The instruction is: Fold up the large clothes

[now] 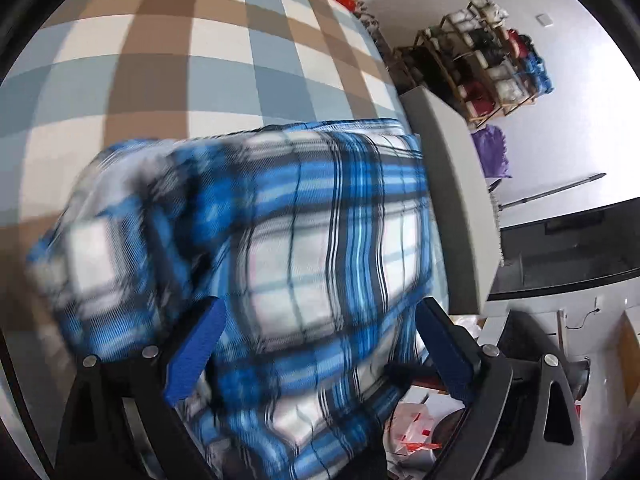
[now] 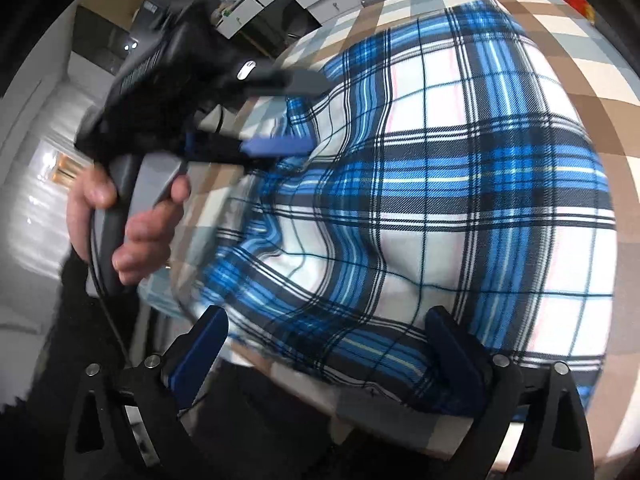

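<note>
A: Start at the jaws. What has the left gripper (image 1: 318, 320) got?

B: Nothing. Its blue pads stand spread wide, with the blue plaid garment (image 1: 280, 240) lying between and past them, no pad pressing on it. The cloth on that side of the garment is smeared with blur, so its folds are hard to read.

A: And the right gripper (image 2: 326, 330)?

B: Also spread wide. The garment's near hem runs between the fingers; the right-hand finger sits against a dark fold, but I can't make out a pinch.

A: Where is the garment?

B: Bundled on the checked bedspread (image 1: 180, 40), near the bed's edge. Its lower part is cut off behind the left gripper's frame.

A: Anything else near the garment?

B: In the right wrist view, the person's hand (image 2: 132, 216) grips the other tool's handle just beside the garment's edge, blurred. Beyond the garment, a shelf rack (image 1: 480, 52) stands against the wall, contents too small to tell
</note>
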Demonstrator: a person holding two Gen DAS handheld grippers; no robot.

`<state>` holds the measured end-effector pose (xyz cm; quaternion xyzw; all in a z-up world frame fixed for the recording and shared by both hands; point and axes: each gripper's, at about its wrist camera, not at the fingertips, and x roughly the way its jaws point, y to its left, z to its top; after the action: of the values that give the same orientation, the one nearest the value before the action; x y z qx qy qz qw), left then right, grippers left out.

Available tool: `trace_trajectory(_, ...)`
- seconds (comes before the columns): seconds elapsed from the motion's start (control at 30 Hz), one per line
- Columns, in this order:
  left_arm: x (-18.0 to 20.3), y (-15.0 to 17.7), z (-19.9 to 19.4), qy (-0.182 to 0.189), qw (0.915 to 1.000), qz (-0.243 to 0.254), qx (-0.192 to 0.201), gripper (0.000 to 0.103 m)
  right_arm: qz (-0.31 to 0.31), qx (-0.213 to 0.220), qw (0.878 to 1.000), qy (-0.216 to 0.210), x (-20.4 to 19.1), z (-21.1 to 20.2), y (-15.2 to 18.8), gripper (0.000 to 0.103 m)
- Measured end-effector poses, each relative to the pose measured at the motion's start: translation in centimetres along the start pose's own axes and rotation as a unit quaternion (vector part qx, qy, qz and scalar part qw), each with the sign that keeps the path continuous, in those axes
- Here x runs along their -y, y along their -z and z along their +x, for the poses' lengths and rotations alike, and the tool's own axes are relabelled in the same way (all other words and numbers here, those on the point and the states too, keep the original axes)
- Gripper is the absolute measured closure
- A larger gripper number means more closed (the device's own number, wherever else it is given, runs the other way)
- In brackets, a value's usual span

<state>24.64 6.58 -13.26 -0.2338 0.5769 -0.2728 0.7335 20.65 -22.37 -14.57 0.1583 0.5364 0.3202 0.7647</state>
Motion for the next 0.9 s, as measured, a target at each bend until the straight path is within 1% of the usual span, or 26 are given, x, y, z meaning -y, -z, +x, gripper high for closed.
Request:
trace_trajectory(0.1, 0.9, 2.7, -1.8, 0.003, 0.9996, 0.029, 0.005, 0.010, -0.009, 0.047, 0.999, 0.006, -0.1, -4.1, -1.5, 0.003)
trace_trajectory(0.13, 1.4, 3.8, -2.4, 0.002, 0.9990, 0.042, 0.013, 0.010, -0.015, 0.060, 0.998, 0.010, -0.3, -5.2, -2.0, 0.003)
trace_trajectory(0.17, 1.8, 4.2, -2.4, 0.001, 0.9987, 0.047, 0.019, 0.010, -0.017, 0.076, 0.997, 0.016, -0.5, -6.6, -3.2, 0.003)
trace_trajectory(0.23, 2.7, 5.7, -2.1, 0.013, 0.9973, 0.071, 0.018, 0.010, -0.014, 0.097, 0.995, 0.027, -1.0, -7.7, -5.4, 0.003)
trace_trajectory(0.27, 2.7, 6.1, -1.8, 0.010, 0.9969, 0.076, 0.017, 0.010, -0.022, 0.099, 0.994, 0.036, -1.5, -7.6, -6.7, 0.003)
trace_trajectory(0.3, 3.1, 6.4, -1.2, -0.004, 0.9964, 0.082, 0.018, 0.010, -0.032, 0.097, 0.993, 0.055, -2.0, -7.3, -7.7, 0.003)
trace_trajectory(0.33, 3.3, 7.0, -0.6, -0.022, 0.9955, 0.091, 0.018, 0.010, -0.041, 0.094, 0.991, 0.085, -2.4, -6.6, -8.7, 0.003)
trace_trajectory(0.37, 3.3, 7.5, 0.1, -0.030, 0.9948, 0.095, 0.016, 0.010, -0.051, 0.085, 0.985, 0.142, -3.1, -5.2, -10.2, 0.003)
trace_trajectory(0.43, 3.1, 7.9, 1.4, -0.046, 0.9941, 0.097, 0.011, 0.010, -0.081, 0.057, 0.972, 0.212, -3.6, -2.5, -11.9, 0.004)
trace_trajectory(0.47, 2.9, 8.0, 1.9, -0.057, 0.9936, 0.097, 0.010, 0.010, -0.095, 0.041, 0.968, 0.227, -3.6, -1.3, -12.8, 0.005)
trace_trajectory(0.53, 2.4, 8.5, 2.5, -0.080, 0.9918, 0.099, 0.018, 0.010, -0.109, -0.001, 0.960, 0.257, -3.5, 2.5, -13.8, 0.017)
trace_trajectory(0.57, 2.5, 8.8, 2.6, -0.082, 0.9902, 0.109, 0.028, 0.010, -0.110, -0.018, 0.954, 0.279, -3.5, 4.4, -14.1, 0.017)
trace_trajectory(0.6, 2.6, 9.1, 2.5, -0.087, 0.9890, 0.114, 0.036, 0.010, -0.114, -0.022, 0.949, 0.294, -2.6, 4.6, -13.0, 0.017)
trace_trajectory(0.67, 2.8, 9.6, 2.5, -0.096, 0.9862, 0.126, 0.048, 0.010, -0.122, -0.023, 0.943, 0.308, -1.3, 5.6, -12.3, 0.017)
trace_trajectory(0.7, 3.0, 9.6, 2.7, -0.102, 0.9846, 0.132, 0.053, 0.010, -0.123, -0.024, 0.943, 0.309, -0.8, 6.0, -12.4, 0.017)
trace_trajectory(0.73, 3.2, 9.8, 2.7, -0.108, 0.9832, 0.136, 0.056, 0.010, -0.119, -0.022, 0.945, 0.303, -0.5, 5.9, -12.5, 0.016)
trace_trajectory(0.83, 3.6, 10.0, 2.5, -0.128, 0.9809, 0.132, 0.064, 0.010, -0.099, -0.015, 0.958, 0.269, -0.1, 4.7, -12.9, 0.016)
trace_trajectory(0.87, 3.6, 10.1, 2.3, -0.130, 0.9810, 0.127, 0.068, 0.010, -0.091, -0.003, 0.964, 0.249, -0.3, 3.7, -12.7, 0.016)
trace_trajectory(0.9, 3.6, 10.3, 1.7, -0.133, 0.9809, 0.119, 0.078, 0.010, -0.075, 0.017, 0.972, 0.220, -0.3, 2.2, -12.3, 0.017)
